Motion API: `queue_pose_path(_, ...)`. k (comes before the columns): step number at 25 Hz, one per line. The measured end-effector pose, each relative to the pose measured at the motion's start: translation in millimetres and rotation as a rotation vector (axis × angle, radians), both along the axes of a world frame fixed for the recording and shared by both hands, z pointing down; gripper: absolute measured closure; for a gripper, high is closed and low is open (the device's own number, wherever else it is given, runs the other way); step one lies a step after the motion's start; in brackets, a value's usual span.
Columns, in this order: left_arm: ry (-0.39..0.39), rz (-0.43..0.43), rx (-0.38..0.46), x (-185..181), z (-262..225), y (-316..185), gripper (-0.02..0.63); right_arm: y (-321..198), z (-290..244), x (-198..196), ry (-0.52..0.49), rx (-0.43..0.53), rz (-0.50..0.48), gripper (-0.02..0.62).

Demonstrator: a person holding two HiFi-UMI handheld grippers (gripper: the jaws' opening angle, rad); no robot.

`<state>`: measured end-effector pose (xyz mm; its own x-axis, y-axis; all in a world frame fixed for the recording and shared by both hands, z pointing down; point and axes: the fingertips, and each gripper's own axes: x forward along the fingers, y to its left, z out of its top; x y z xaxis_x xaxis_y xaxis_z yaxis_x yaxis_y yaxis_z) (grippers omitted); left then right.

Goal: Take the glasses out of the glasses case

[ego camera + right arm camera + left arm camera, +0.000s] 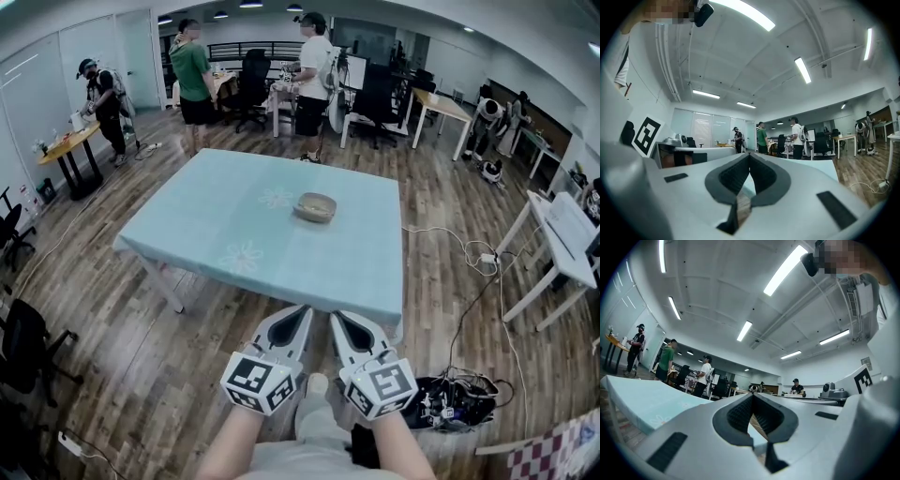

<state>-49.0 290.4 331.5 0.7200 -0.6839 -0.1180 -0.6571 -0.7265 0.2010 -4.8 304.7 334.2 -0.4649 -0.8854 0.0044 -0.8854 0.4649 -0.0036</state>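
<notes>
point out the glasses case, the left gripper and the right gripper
glasses case (315, 206), head view, its middle
left gripper (305, 310), head view, between its shut fingertips
right gripper (335, 315), head view, between its shut fingertips

light: bright, even, white, from ceiling strip lights (785, 270) | glare: tubes are burnt out white, weak shine on wooden floor (122, 347) | shadows: soft, faint under table (234, 216) | distortion: strong fisheye, dark vignette at corners of both gripper views | focus: nearest foreground slightly soft
</notes>
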Motion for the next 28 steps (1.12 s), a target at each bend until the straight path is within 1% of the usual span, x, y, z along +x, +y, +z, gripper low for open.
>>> queue_pose_path(7, 0.001, -0.014, 0.007, 17, -7, -58, 0.598, -58, -8, 18, 0.013, 0.006, -0.023, 0.588)
queue_pose_path(12, 0.002, -0.034, -0.003, 28, 0, -94, 0.598, -95, -3, 29, 0.022, -0.002, -0.047, 0.588)
queue_pose_path(18, -0.029, -0.04, -0.034, 42, 10, -132, 0.598, -137, 3, 41, -0.005, -0.024, -0.067, 0.588)
queue_pose_path(22, -0.043, -0.037, -0.053, 50, 16, -161, 0.598, -166, 7, 53, -0.029, -0.042, -0.064, 0.588)
queue_pose_path(28, -0.064, -0.025, -0.058, 68, 16, -214, 0.598, -217, 11, 72, -0.014, -0.063, -0.073, 0.588)
